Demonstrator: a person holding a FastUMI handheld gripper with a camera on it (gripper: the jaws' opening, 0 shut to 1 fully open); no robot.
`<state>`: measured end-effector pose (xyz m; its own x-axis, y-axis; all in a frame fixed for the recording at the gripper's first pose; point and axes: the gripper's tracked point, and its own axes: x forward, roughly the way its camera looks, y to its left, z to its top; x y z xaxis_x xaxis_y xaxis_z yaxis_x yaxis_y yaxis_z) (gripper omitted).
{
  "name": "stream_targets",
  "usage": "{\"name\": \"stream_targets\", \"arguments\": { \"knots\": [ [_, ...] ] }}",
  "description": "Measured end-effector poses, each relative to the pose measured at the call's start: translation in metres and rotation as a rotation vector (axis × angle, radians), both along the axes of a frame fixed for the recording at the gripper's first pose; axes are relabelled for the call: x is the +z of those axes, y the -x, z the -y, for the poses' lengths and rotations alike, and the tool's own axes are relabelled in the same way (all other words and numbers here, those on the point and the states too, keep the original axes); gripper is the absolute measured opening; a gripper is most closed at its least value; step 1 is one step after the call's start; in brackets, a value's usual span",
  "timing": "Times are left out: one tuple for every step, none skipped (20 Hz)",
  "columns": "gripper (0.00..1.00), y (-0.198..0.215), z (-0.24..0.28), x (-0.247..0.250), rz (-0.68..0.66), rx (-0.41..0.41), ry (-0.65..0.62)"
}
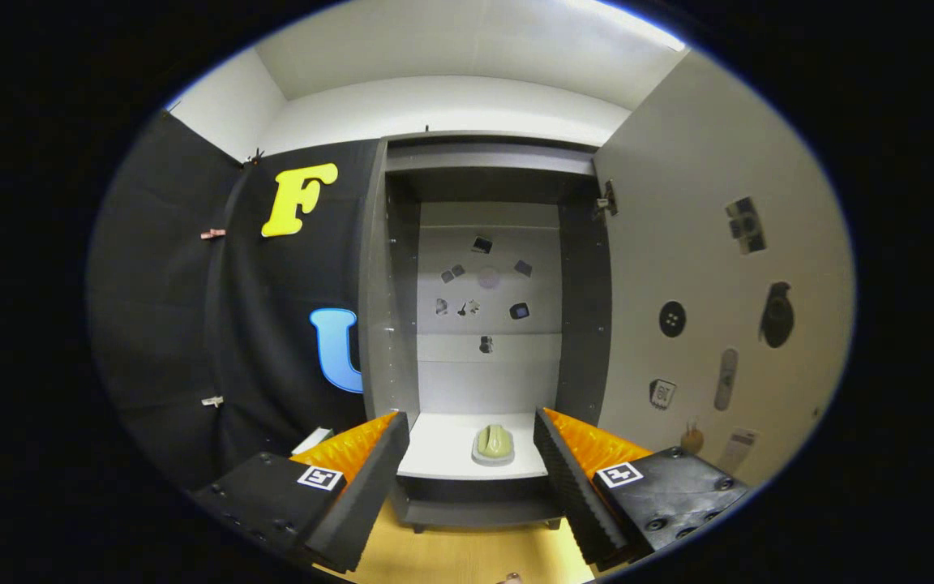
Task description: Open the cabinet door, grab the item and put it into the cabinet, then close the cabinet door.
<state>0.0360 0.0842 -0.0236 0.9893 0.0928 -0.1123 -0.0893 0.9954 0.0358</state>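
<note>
Gaping wide, claw (471, 454) empty | item (494, 444) on cabinet (390, 324) shelf beyond fingers | door (702, 268) swung open right

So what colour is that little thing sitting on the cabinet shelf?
Pale olive green, on a lighter base; the item shows best in the gripper view, beyond the open tongs.

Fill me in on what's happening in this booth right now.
A person's handheld gripper faces an open cabinet, fingers spread apart and holding nothing. The cabinet door is swung wide to the right. A small green item sits on the cabinet's lower shelf, beyond the fingers. The door is not yet closed.
</note>
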Motion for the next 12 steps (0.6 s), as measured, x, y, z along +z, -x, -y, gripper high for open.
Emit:
{"name": "stream_targets", "arguments": {
  "knots": [
    [0.97, 0.013, 0.006, 0.002, -0.004, 0.007, -0.005],
    [0.97, 0.029, 0.011, 0.005, -0.009, 0.017, -0.008],
    [0.97, 0.044, 0.015, 0.01, -0.009, 0.035, -0.012],
    [0.97, 0.06, 0.02, 0.013, -0.015, 0.048, -0.016],
    [0.97, 0.075, 0.027, 0.015, -0.025, 0.063, -0.018],
    [0.97, 0.091, 0.036, 0.018, -0.035, 0.071, -0.027],
    [0.97, 0.107, 0.045, 0.022, -0.04, 0.083, -0.036],
    [0.97, 0.123, 0.055, 0.028, -0.038, 0.092, -0.045],
    [0.97, 0.139, 0.066, 0.032, -0.036, 0.099, -0.046],
    [0.97, 0.152, 0.08, 0.036, -0.03, 0.1, -0.041],
    [0.97, 0.163, 0.095, 0.036, -0.032, 0.092, -0.029],
    [0.97, 0.174, 0.113, 0.033, -0.043, 0.075, -0.02]
  ]
}}
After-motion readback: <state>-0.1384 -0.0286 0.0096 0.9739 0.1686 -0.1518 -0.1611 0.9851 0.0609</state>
